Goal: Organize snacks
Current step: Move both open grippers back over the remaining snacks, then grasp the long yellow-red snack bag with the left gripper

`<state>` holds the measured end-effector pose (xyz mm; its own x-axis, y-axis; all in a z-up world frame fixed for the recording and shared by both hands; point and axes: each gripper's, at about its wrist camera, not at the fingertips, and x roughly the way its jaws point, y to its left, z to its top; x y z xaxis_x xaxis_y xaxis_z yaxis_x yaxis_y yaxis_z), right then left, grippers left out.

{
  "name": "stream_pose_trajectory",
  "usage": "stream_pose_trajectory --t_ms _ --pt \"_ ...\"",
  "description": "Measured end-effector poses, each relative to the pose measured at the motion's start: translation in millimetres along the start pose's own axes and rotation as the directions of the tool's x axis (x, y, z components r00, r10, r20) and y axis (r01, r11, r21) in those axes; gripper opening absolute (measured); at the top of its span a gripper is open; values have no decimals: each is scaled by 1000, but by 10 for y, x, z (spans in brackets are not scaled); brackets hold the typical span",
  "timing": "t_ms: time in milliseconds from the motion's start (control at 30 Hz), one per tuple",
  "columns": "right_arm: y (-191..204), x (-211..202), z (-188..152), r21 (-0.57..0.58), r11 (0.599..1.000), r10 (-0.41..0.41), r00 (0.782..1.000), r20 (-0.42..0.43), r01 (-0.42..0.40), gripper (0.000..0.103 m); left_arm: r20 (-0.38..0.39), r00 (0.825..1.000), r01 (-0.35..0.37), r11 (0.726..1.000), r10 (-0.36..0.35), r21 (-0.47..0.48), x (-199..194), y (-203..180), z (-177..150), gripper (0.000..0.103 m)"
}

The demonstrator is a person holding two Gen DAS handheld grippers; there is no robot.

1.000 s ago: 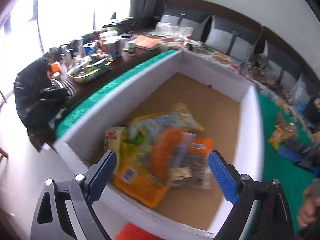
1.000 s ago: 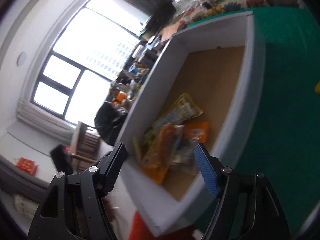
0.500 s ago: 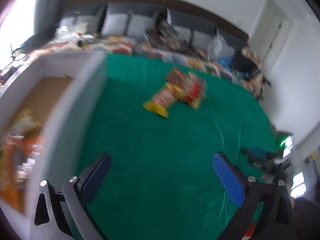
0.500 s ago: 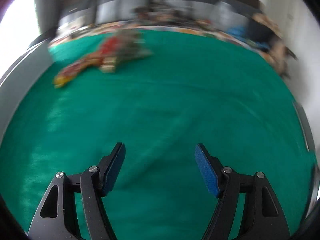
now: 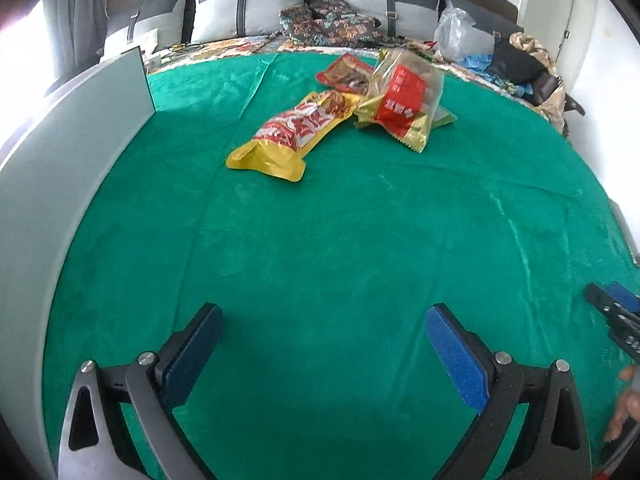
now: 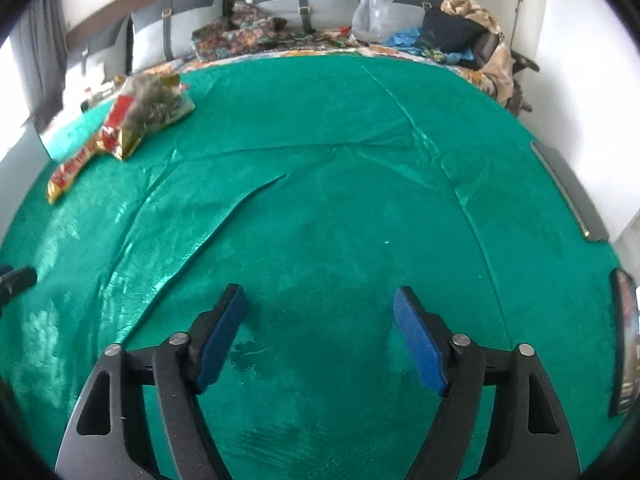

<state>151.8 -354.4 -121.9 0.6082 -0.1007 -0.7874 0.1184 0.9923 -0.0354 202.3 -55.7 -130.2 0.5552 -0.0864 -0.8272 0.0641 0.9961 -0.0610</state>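
Observation:
Three snack packs lie in a heap on the green cloth [image 5: 320,240]: a long yellow and red bag [image 5: 292,132], a clear bag with a red label [image 5: 400,100] and a red pouch [image 5: 344,72] behind them. My left gripper [image 5: 320,312] hangs open and empty over bare cloth, well short of the heap. My right gripper [image 6: 318,300] is over bare cloth too, its jaws opening with nothing between them. In the right wrist view the clear bag [image 6: 148,104] and the yellow bag [image 6: 72,172] lie far to the left.
The white box wall [image 5: 72,152] rises along the left edge of the cloth. Grey cushions [image 5: 248,4], patterned fabric and a plastic bag [image 5: 460,32] line the back. A dark flat device [image 6: 568,192] lies at the right edge. A hand [image 5: 624,408] shows at the right in the left wrist view.
Both grippers have swung away from the white box with its snacks and now face the open green cloth and the snack heap. The right jaws stand wider than before.

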Motion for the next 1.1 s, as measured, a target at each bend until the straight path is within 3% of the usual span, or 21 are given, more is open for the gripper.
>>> stream_pose_trajectory --t_ms 100,567,667,733,800,933,1100 --pt "-62 -29 -31 15 1000 12 1000 -2 -12 82 21 999 -34 999 33 36 56 -8 -35 100" --pt "-186 -76 -32 14 1000 1 1000 -5 -1 84 20 1000 -25 998 24 52 87 -15 -46 103" --pt "-191 -79 -32 15 1000 1 1000 -6 -1 84 -17 1000 14 994 -12 104 126 -14 13 103" --pt "-184 -77 -32 14 1000 1 1000 -5 -1 84 -110 993 71 980 -51 186 203 1 174 103" --pt "-184 -79 -31 14 1000 1 1000 -6 -1 84 -162 984 99 978 -70 181 257 115 428 103" --pt "-196 -82 -33 15 1000 2 1000 -6 -2 84 -109 984 147 986 -138 81 250 425 1047 103" --pt "-179 -80 -31 15 1000 2 1000 -6 -2 84 -143 984 125 987 -110 99 550 585 1508 102"
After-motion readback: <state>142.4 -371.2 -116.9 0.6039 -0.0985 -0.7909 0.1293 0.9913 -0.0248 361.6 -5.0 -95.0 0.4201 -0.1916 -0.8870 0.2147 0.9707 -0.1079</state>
